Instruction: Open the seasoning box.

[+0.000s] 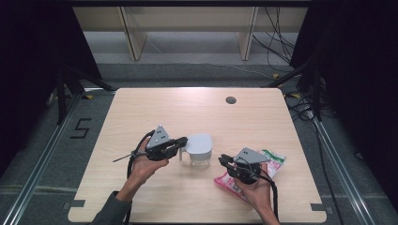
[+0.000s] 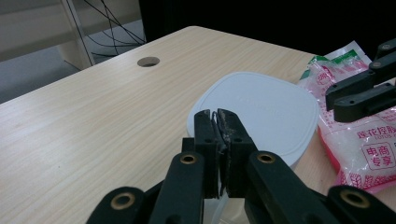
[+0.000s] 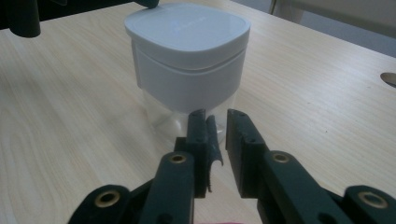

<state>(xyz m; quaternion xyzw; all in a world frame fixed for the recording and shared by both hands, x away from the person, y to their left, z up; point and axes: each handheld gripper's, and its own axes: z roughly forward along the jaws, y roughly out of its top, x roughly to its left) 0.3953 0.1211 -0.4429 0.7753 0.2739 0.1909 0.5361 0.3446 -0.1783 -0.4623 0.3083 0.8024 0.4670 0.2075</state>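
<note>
A small container with a white rounded-square lid and a clear body stands near the middle of the wooden table. My left gripper is at the lid's left edge, and its jaws are shut. In the left gripper view those shut tips sit right at the near rim of the lid, and I cannot tell if they pinch anything. My right gripper hovers just right of the container, above a pink and white packet. Its jaws stand a narrow gap apart with nothing between them, pointing at the container.
A round cable hole lies at the table's far side. The packet lies beside the lid, under the right gripper's fingers. Beyond the table are a shelf's legs, cables on the floor and dark curtains.
</note>
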